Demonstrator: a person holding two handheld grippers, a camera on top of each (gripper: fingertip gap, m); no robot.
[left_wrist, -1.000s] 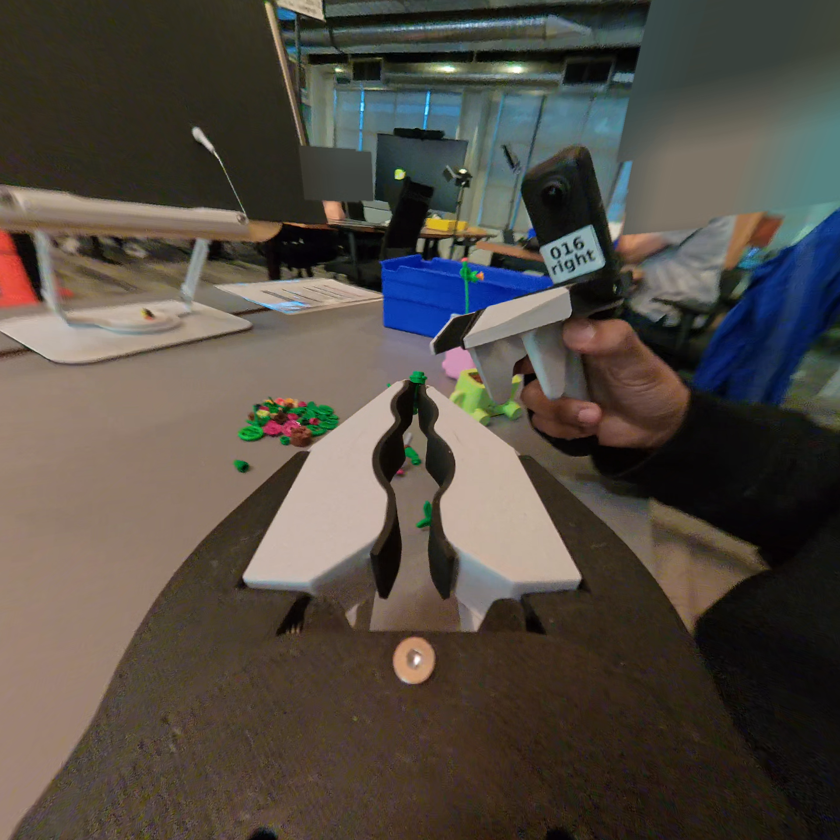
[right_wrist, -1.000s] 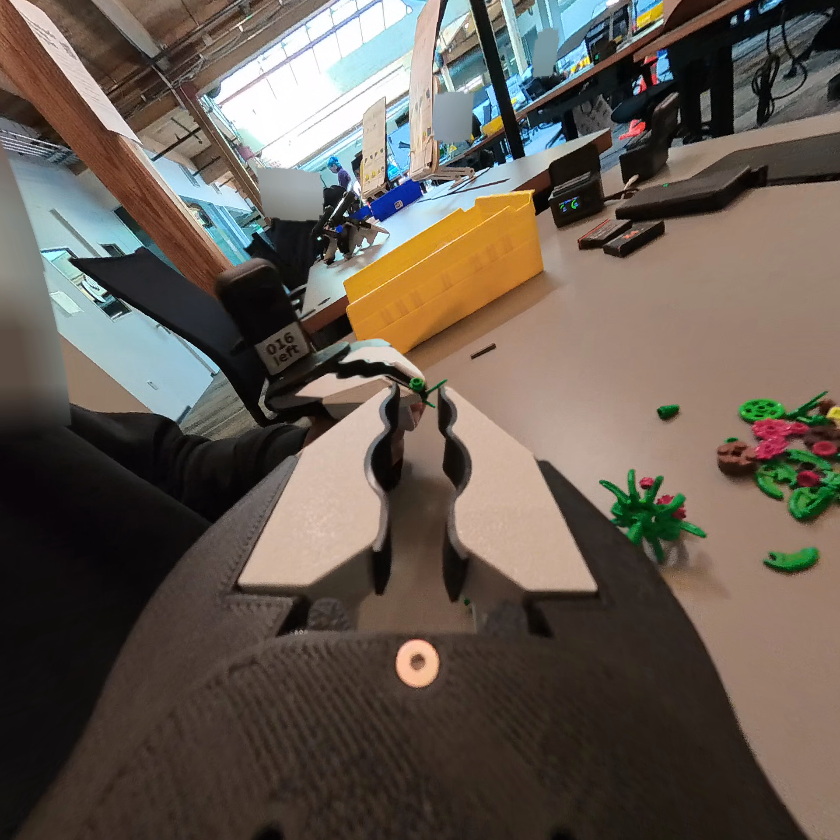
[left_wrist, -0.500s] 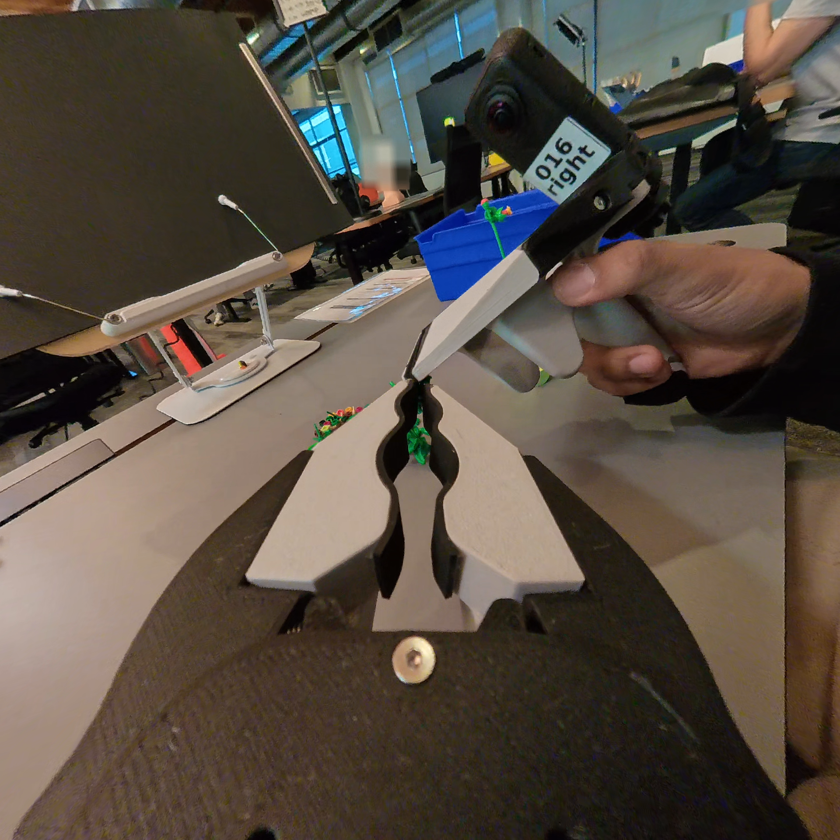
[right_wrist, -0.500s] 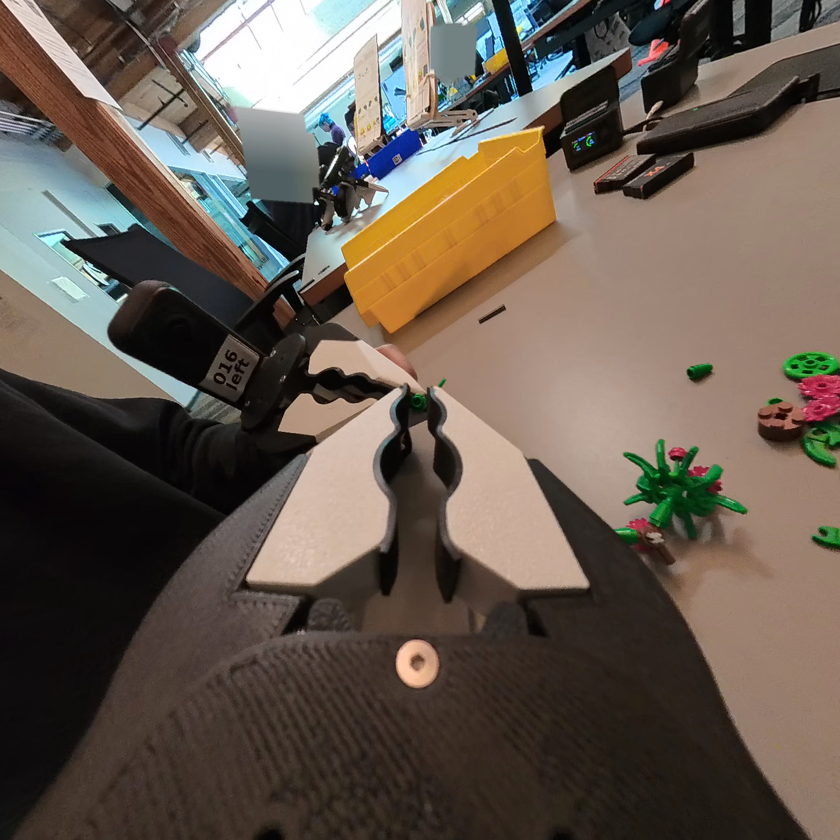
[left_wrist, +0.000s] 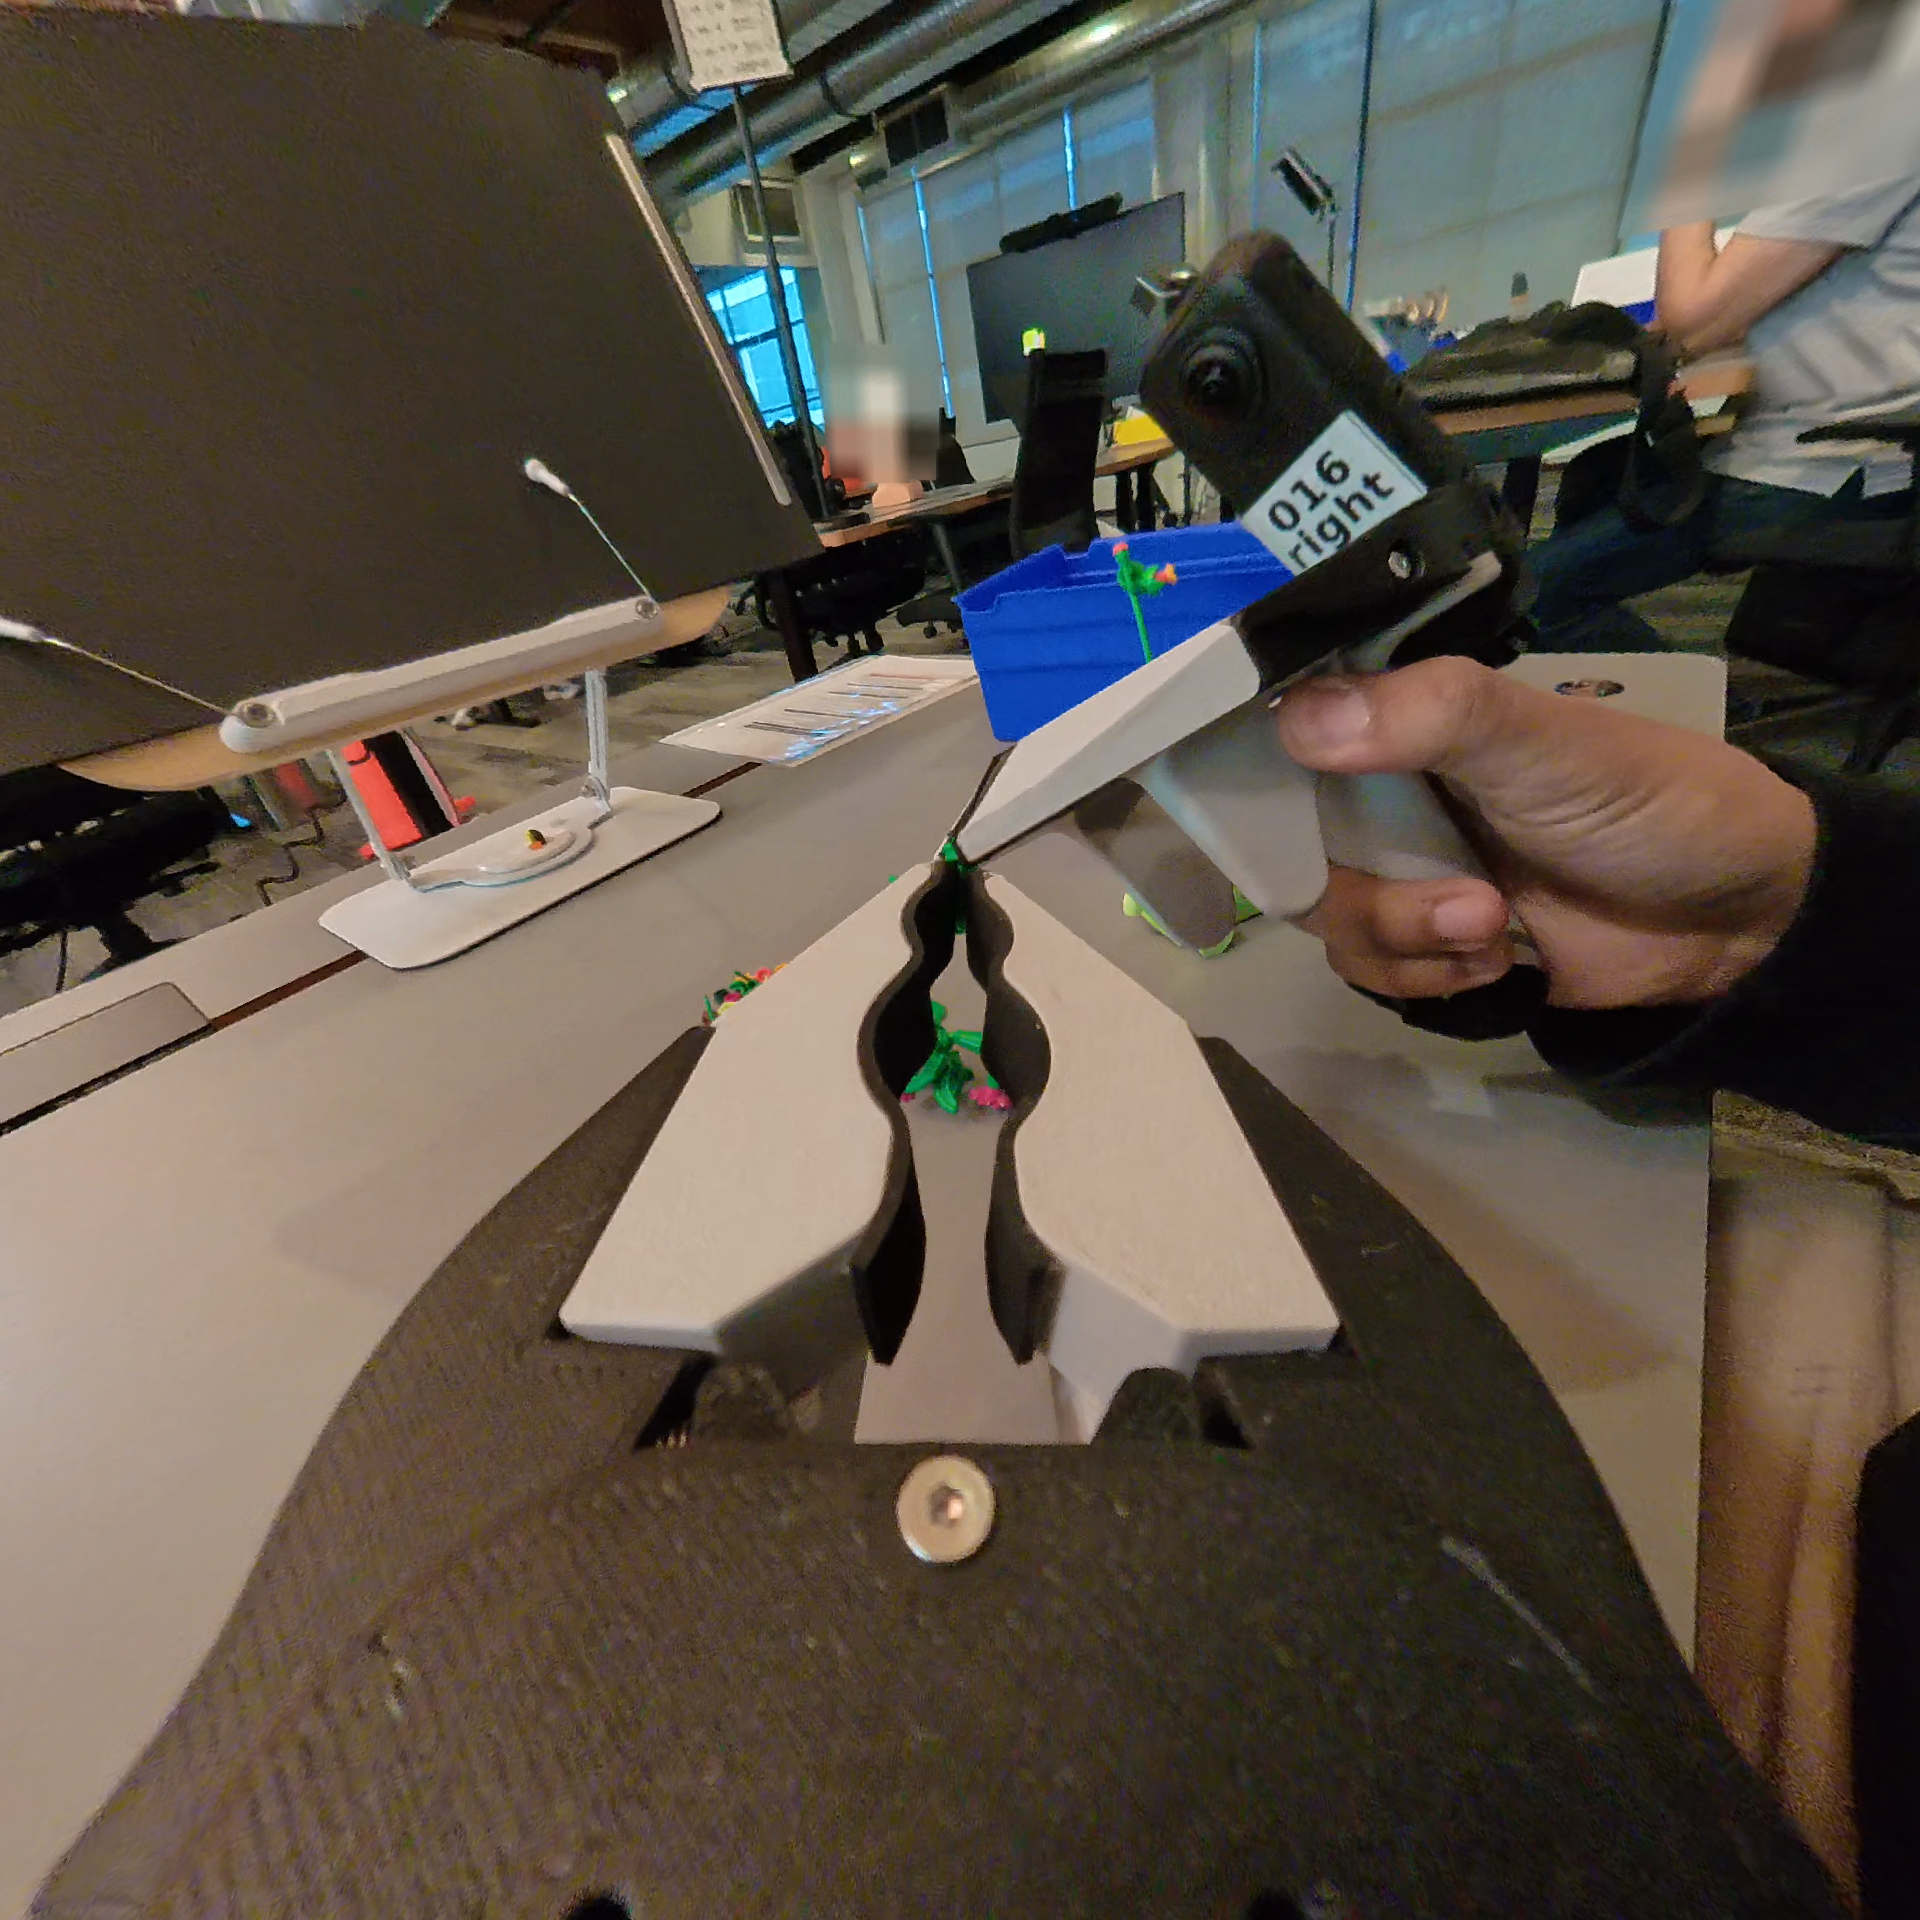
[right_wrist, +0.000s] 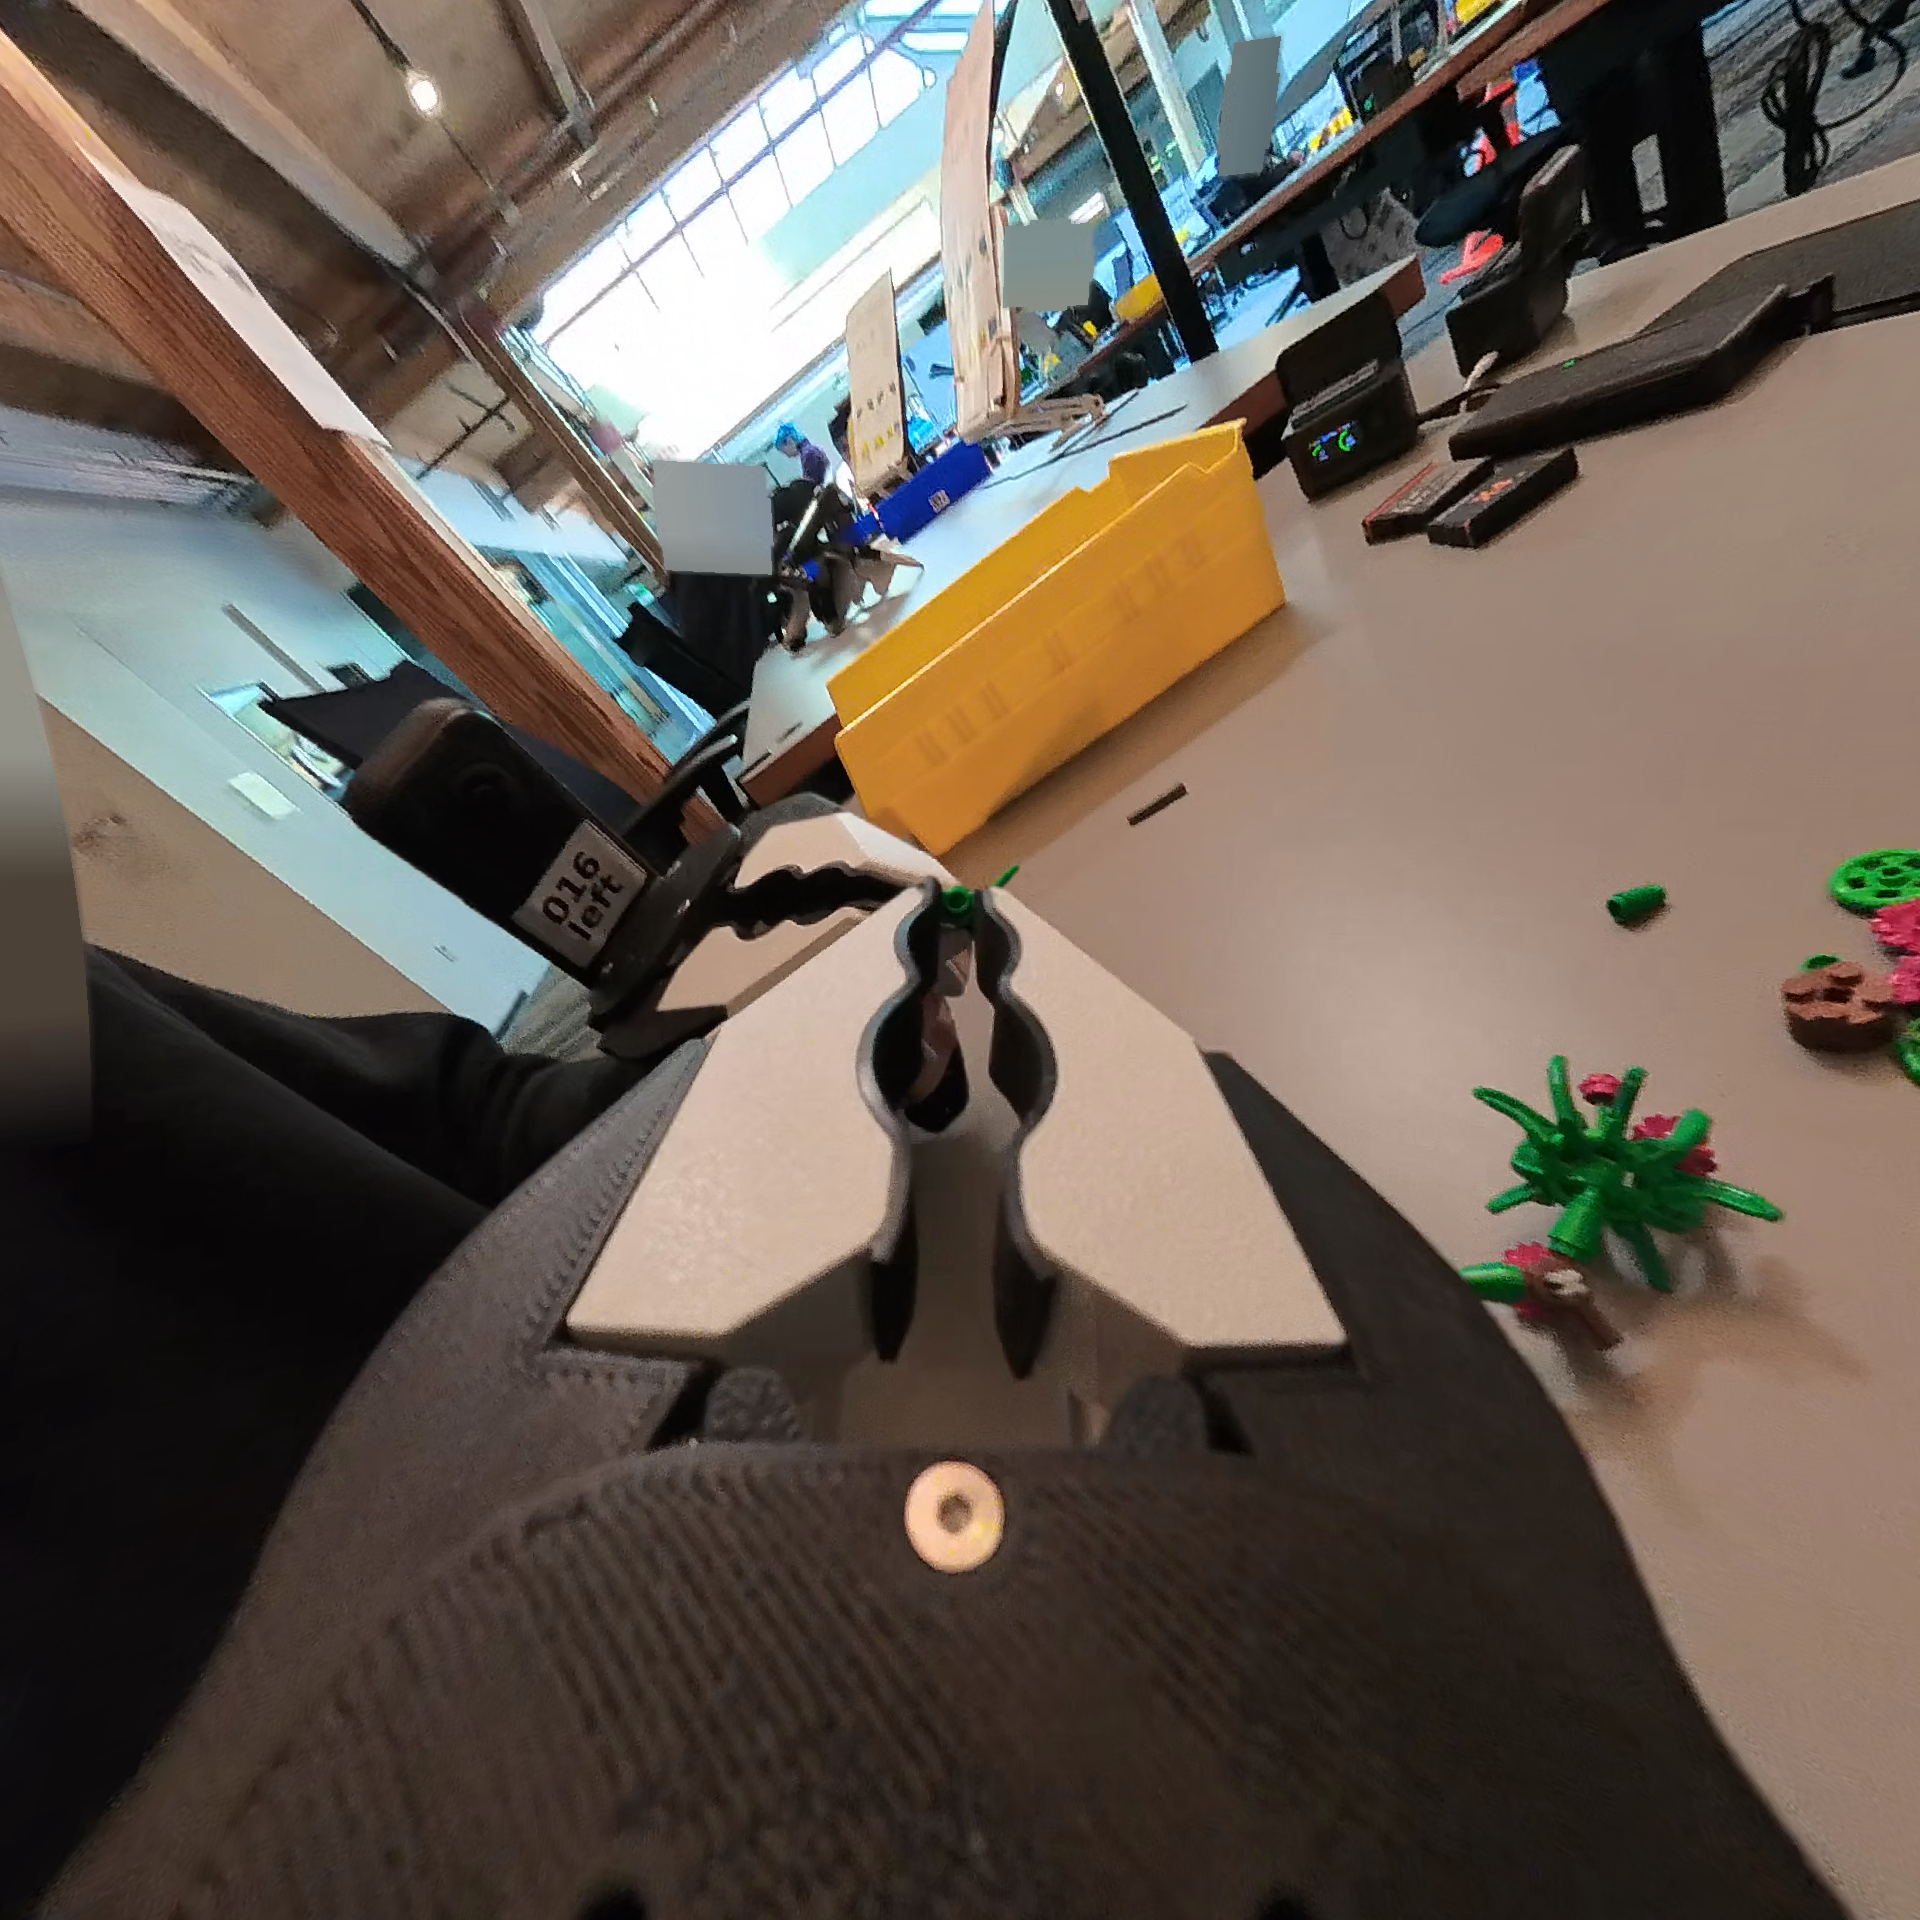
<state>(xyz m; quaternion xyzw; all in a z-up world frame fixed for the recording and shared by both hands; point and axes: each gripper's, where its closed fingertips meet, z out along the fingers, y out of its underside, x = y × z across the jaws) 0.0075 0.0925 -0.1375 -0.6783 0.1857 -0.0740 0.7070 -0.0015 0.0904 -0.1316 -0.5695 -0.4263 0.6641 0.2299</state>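
Note:
My left gripper is shut at the tips on a small green stem piece, held above the grey table. My right gripper comes in from the right in a person's hand, and its tip meets the left one's tip. In the right wrist view my right gripper is shut on the same small green piece, with the left gripper touching from the left. How the piece sits between the two tips is hidden.
A green plant cluster with pink flowers and loose green, pink and brown pieces lie on the table to the right. A yellow bin, black devices, a blue bin and a tilted black board on a stand stand farther off. Less than 4 cm separates the two grippers' tips.
The two grippers have come together tip to tip. The right gripper, apart a second ago, has shut on the green piece that the left one holds. Both have tilted.

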